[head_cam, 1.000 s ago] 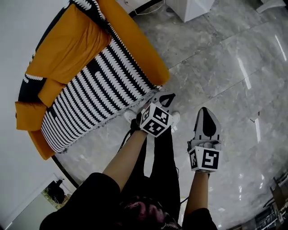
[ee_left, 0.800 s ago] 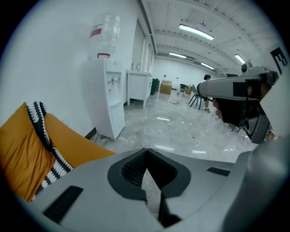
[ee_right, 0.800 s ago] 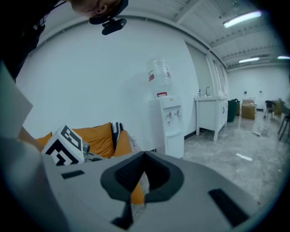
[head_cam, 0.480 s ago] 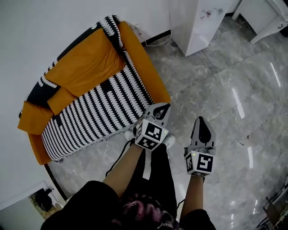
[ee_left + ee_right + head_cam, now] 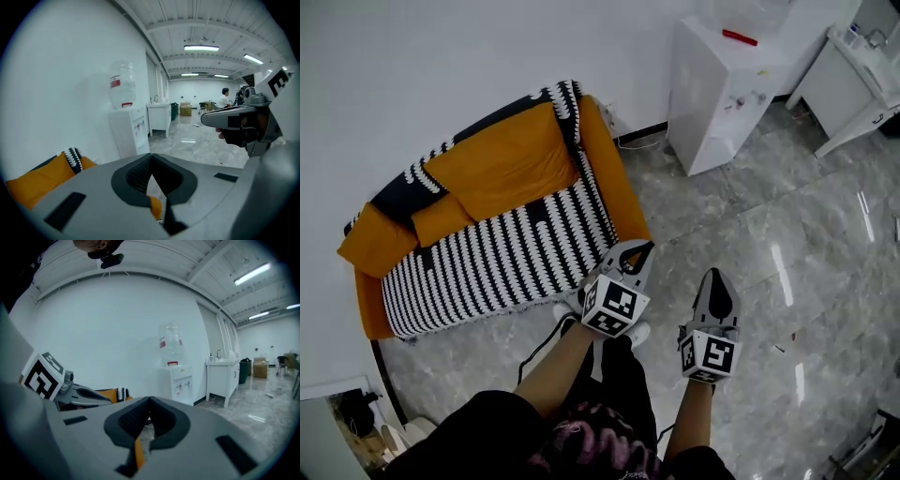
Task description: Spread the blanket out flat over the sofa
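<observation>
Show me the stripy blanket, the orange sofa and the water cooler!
blanket (image 5: 487,272): head view, on its striped part over the seat.
sofa (image 5: 502,169): head view, on the orange back cushion.
water cooler (image 5: 712,103): head view, on its white body.

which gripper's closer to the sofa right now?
The left gripper: its tip sits by the sofa front corner, while the right gripper is farther out over the marble floor.

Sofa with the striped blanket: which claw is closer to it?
Left. The left claw hangs just off the front corner of the sofa; the right claw is farther out over the floor.
</observation>
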`<state>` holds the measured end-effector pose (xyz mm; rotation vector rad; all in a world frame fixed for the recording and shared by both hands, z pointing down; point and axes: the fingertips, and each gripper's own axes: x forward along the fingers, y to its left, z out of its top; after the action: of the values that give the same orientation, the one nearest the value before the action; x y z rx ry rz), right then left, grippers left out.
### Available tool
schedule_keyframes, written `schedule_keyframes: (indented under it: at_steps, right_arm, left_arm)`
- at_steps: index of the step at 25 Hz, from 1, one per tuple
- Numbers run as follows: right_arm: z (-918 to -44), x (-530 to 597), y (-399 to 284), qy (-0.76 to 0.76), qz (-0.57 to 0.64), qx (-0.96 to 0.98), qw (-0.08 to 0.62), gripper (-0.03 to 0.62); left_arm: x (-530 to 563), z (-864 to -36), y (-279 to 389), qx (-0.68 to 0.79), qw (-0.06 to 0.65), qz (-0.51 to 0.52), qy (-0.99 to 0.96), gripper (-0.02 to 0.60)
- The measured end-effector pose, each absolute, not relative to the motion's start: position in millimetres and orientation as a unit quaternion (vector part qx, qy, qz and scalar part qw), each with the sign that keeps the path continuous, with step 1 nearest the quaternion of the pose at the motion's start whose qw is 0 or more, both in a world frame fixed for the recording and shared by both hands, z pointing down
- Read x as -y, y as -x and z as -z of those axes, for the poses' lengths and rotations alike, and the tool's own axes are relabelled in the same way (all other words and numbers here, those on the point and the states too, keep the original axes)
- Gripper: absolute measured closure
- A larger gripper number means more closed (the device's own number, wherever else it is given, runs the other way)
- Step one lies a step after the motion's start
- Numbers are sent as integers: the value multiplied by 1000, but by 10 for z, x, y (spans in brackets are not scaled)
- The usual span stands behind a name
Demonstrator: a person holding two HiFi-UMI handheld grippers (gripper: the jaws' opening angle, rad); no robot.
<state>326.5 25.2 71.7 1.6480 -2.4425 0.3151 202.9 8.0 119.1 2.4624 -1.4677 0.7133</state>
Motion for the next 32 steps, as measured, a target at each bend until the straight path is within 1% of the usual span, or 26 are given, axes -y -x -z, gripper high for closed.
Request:
schedule_keyframes:
  at_steps: [7, 11, 13, 15, 21, 28, 32]
  right_arm:
    - [-498, -183, -3083, -535, -90, 835, 94, 574]
    - [-428, -166, -2781, -511, -65, 850, 110, 574]
    - [-396, -153, -2590, -499, -70, 858, 101, 574]
    - [-373, -148, -2375, -484, -76, 867, 91, 574]
    - [-281, -298, -1477, -423, -59, 899, 99, 574]
    - [-142, -685, -413, -361, -45, 926, 99, 574]
    - [-54, -928, 98, -329, -33, 938, 101, 574]
  left_arm:
    - [-74, -917, -1816, 521, 84, -229, -818, 571]
    - [-121, -849, -1489, 546, 84, -223, -803, 571]
    - [-158, -832, -1276, 560, 86, -222, -794, 571]
    - [-217, -807, -1021, 579, 90, -217, -781, 571]
    - [-566, -666, -57, 647, 94, -196, -731, 571]
    - [-1231, -547, 1069, 719, 107, -175, -665, 571]
    - [-1647, -471, 1597, 747, 106, -170, -633, 571]
